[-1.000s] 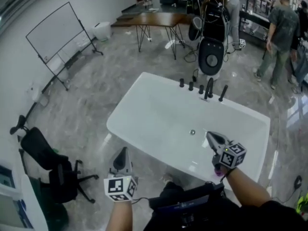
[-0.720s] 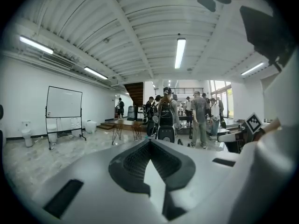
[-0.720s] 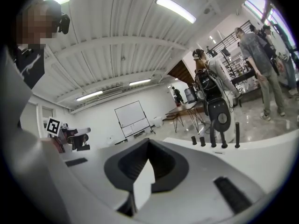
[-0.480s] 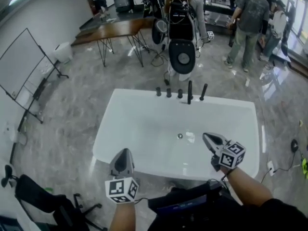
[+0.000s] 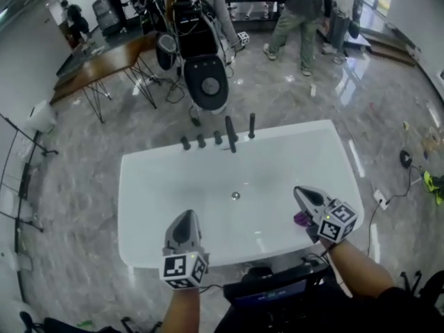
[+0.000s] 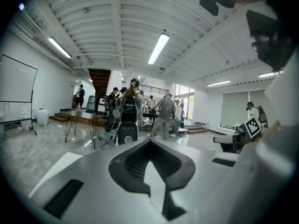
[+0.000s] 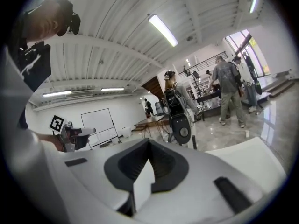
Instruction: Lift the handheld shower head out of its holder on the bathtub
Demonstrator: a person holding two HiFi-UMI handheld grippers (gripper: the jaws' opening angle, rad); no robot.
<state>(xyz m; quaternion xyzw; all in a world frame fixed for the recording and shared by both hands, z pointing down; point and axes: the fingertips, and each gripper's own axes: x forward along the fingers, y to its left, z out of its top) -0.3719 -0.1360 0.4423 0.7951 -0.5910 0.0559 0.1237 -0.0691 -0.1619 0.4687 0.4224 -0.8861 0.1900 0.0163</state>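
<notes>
The white bathtub (image 5: 139,186) lies straight in front of me. On its far rim stands a row of black fittings: three low knobs (image 5: 201,141), a tall spout (image 5: 230,134) and, at the right end, the slim handheld shower head (image 5: 251,125) upright in its holder. My left gripper (image 5: 184,218) is shut and empty above the tub's near rim, left of centre. Over the tub's near right part is my right gripper (image 5: 301,193), also shut and empty. Both are well short of the shower head. In the gripper views, each pair of jaws meets at the tip, on the left gripper (image 6: 149,141) and the right gripper (image 7: 149,140).
A person with a black backpack rig (image 5: 205,82) stands just behind the tub's far rim. More people walk at the back right. A wooden table (image 5: 104,61) is at the back left. Cables and a plug (image 5: 380,200) lie on the floor right of the tub.
My view has swung so the tub now sits squarely ahead. The left gripper has come from beside the tub to over its near rim. The right gripper stayed over the tub. Both stayed shut.
</notes>
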